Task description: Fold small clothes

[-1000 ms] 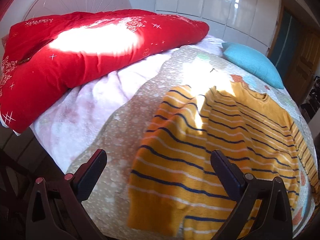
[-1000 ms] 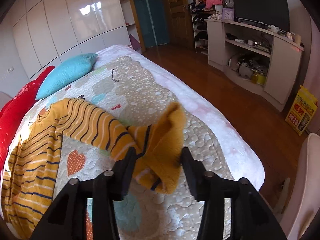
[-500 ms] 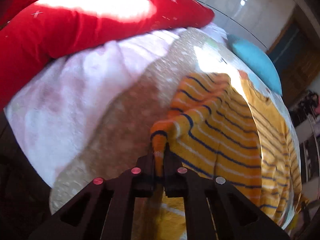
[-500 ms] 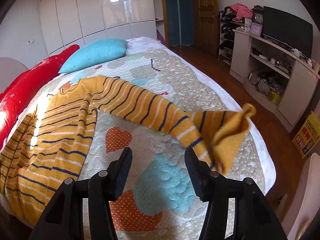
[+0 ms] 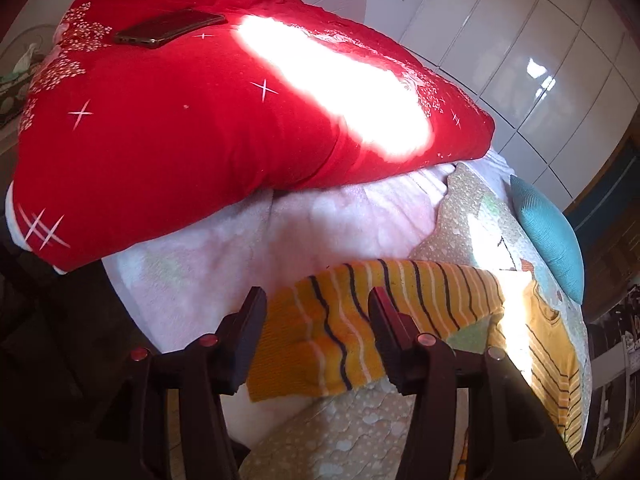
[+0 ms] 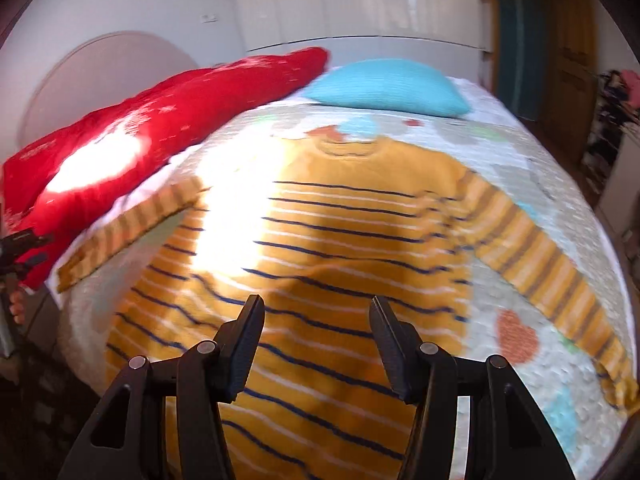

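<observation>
A yellow sweater with navy and white stripes lies flat on the bed, both sleeves spread out to the sides. My left gripper is open and hovers just above the cuff end of the left sleeve, which lies between the fingers in view. My right gripper is open and empty, above the sweater's lower body near the hem. The right wrist view is blurred by motion. The right sleeve stretches toward the bed's right edge.
A big red quilt lies at the bed's left, with a dark phone on top. A teal pillow lies beyond the collar. The patterned bedspread covers the bed; a wardrobe stands behind.
My left gripper pinched the left sleeve, pulled it out to the left and opened. My right gripper let go of the right sleeve and swung to the sweater's hem.
</observation>
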